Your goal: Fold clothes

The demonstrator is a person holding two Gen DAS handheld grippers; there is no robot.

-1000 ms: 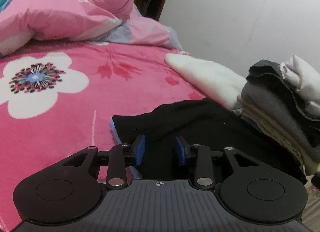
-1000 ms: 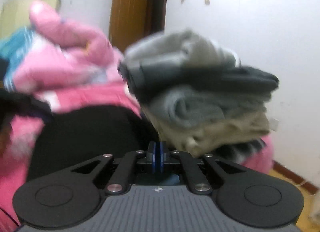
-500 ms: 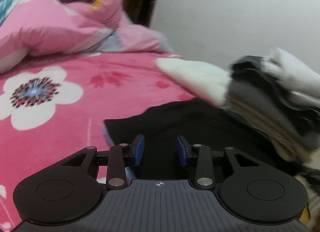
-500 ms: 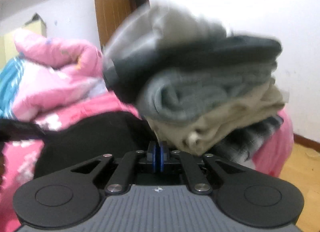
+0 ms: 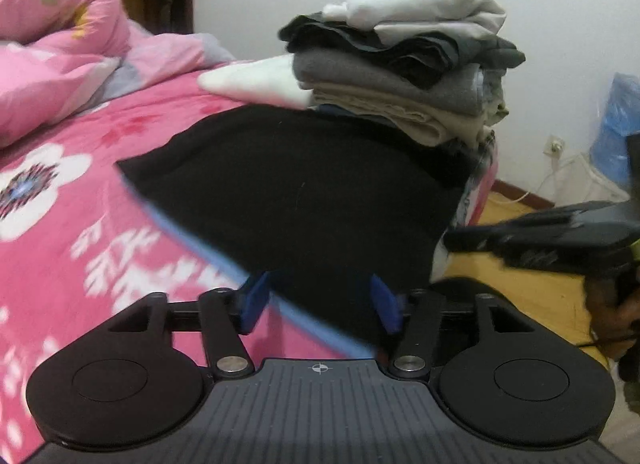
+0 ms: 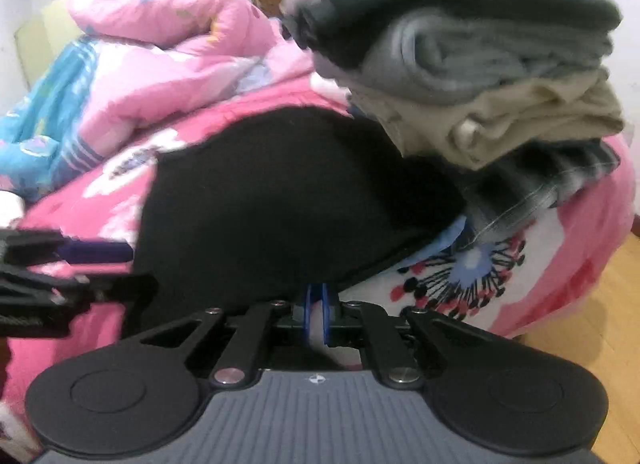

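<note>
Left gripper (image 5: 320,302) jaws just widened, releasing black garment (image 5: 304,192) (near edge between fingers, unpinched). Right gripper (image 6: 316,318) nearly shut, nothing visibly clamped; garment just ahead, beside folded stack (image 5: 404,72).

A matt, soft-looking folded black cloth garment (image 5: 304,200) is seen on the plush pink floral blanket (image 5: 80,232), whose nap looks fuzzy. At the blanket's far edge, a stack of folded knit and woven clothes (image 5: 404,76) is shown in grey, beige and white, all matt. The puffy pink quilt (image 5: 60,52) has a smooth, faintly sheeny cotton-like face. The left gripper (image 5: 320,304) and right gripper (image 6: 317,316) are made of matt black plastic with ribbed grey housings, bright metal pivot pins and blue rubbery pads. The floor (image 6: 600,304) is glossy yellow wood.
</note>
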